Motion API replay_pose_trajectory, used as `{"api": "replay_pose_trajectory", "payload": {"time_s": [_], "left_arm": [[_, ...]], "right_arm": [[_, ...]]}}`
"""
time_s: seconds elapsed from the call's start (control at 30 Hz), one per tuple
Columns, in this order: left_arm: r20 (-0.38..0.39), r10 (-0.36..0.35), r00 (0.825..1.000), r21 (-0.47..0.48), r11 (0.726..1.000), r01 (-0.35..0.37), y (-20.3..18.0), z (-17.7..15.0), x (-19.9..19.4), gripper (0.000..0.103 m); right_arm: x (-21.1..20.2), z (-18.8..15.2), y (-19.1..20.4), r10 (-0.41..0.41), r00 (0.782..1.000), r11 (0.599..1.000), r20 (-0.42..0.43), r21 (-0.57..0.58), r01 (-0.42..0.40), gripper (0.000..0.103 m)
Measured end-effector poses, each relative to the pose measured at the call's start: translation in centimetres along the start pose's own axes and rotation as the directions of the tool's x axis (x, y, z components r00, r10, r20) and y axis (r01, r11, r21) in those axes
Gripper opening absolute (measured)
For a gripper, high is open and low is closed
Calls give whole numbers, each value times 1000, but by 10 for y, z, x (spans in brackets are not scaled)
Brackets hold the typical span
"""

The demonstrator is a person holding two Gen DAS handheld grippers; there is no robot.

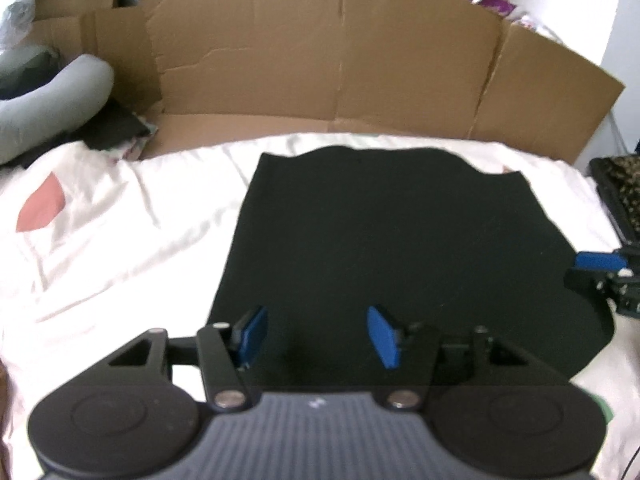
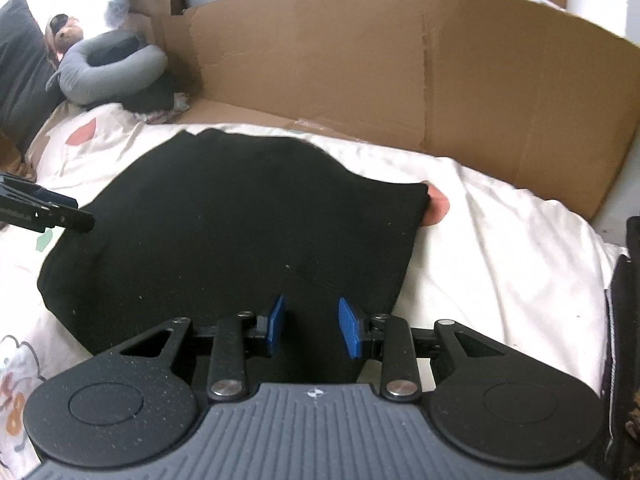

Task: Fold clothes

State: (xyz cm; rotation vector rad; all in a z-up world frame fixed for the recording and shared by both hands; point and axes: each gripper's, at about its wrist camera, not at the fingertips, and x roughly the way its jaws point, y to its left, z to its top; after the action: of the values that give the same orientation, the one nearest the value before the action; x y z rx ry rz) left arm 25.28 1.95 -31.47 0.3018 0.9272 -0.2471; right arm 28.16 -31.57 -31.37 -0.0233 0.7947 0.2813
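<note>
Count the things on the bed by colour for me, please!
Black: 1, the folded garment
Grey: 1, the ring pillow
White: 1, the patterned sheet
Total: 3

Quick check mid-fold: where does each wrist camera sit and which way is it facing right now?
Left wrist: on the left tongs, angled down over the black garment; own open blue pads show, the right tongs at the right edge.
Right wrist: on the right tongs, angled down over the black garment; own parted pads show, the left tongs at the left edge.
Shared: garment, white bedding, cardboard wall, grey ring cushion.
</note>
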Motion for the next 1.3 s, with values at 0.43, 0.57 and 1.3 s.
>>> {"api": "replay_pose_trajectory", "payload": {"time_s": [0.43, 0.57, 1.3], "left_arm": [[9, -192, 981, -4, 981, 193, -49, -18, 6, 61], [-13, -205, 979, 18, 979, 205, -56, -24, 20, 62], [-51, -55, 997, 20, 998, 56, -11, -37, 18, 61]], "right_arm": [[3, 3, 54, 153, 988, 988, 12, -21, -152, 39], [5, -2, 70, 179, 984, 983, 10, -54, -178, 52], [-6, -35, 32, 56, 998, 998, -18, 26, -55, 51]]}}
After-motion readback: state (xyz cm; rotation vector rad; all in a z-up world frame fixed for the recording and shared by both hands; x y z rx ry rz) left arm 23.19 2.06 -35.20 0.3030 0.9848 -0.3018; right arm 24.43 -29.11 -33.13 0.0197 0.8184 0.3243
